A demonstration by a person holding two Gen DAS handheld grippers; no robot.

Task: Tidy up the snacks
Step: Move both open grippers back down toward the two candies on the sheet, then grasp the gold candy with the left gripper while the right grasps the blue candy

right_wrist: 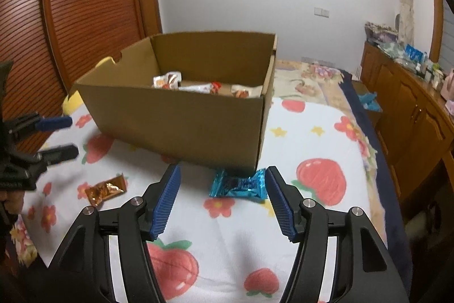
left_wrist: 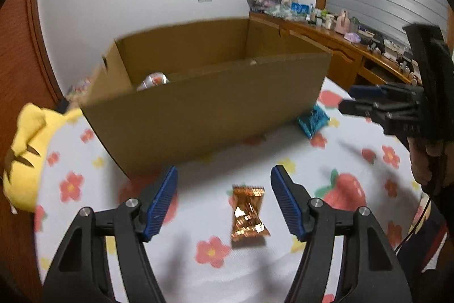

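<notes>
The left gripper is held with its fingers spread on either side of the orange snack packet, which lies flat on the flowered bedsheet, seemingly so that it can be closed upon. The right gripper, likewise spread, is aimed at the blue snack packet, which is tucked just beside the near corner of the cardboard box. Several packets are already seen inside. That box wall may hinder the blue packet's grasp; a yellow plush toy lies at the left.

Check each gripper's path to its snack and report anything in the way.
Nothing visible blocks either. The left gripper is open over the orange packet; the right gripper is open before the blue packet, which lies against the cardboard box.
</notes>
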